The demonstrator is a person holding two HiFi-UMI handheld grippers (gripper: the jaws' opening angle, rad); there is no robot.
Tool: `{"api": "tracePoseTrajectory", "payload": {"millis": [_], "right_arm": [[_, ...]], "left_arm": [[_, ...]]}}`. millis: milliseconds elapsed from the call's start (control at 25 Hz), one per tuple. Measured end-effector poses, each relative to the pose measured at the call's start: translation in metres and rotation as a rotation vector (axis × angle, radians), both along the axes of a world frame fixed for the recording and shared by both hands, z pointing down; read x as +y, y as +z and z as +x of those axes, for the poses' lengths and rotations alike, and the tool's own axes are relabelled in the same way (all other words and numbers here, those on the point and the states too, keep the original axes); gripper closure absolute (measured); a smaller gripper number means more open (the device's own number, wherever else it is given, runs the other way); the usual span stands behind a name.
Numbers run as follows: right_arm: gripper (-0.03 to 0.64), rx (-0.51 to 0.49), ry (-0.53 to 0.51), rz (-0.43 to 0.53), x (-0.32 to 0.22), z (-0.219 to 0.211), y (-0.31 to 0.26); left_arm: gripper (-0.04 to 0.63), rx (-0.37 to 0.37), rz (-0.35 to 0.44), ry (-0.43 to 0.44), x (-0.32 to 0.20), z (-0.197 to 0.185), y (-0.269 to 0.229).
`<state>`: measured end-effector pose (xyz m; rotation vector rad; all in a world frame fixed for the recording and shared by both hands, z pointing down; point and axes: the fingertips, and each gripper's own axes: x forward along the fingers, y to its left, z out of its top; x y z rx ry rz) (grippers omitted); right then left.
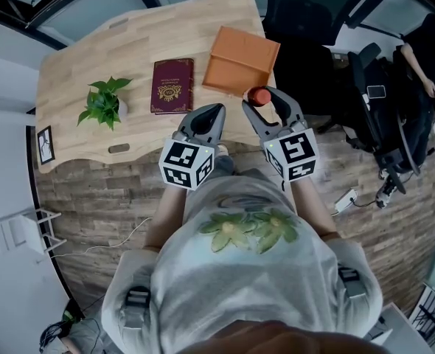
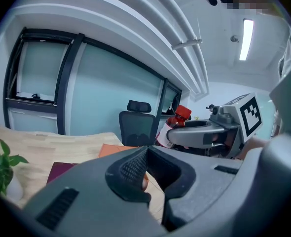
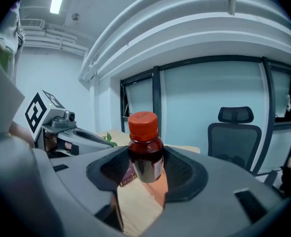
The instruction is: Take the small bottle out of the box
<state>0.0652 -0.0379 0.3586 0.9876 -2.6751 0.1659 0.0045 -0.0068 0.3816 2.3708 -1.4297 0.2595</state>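
Observation:
The small bottle (image 3: 145, 149) is dark brown with a red cap (image 1: 259, 96) and a pale label. My right gripper (image 3: 145, 167) is shut on its body and holds it upright in the air, near the table's front edge. In the left gripper view the bottle (image 2: 177, 120) shows at the right, between the right gripper's jaws. The orange box (image 1: 240, 59) lies closed on the table beyond it. My left gripper (image 1: 209, 118) hovers beside the right one, jaws shut with nothing in them.
A maroon booklet (image 1: 172, 85) and a small potted plant (image 1: 105, 103) rest on the wooden table (image 1: 129, 43). A black office chair (image 1: 306, 28) stands past the table's right end. More chairs and cables sit at the far right.

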Motion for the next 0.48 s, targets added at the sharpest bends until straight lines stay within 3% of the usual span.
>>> {"api": "tracePoseTrajectory", "payload": {"millis": [480], "right_arm": [[0.402,-0.014,-0.037,0.008,0.027,0.003,-0.005]], "left_arm": [[0.588,0.019,-0.007,-0.006,0.017,0.007,0.003]]}}
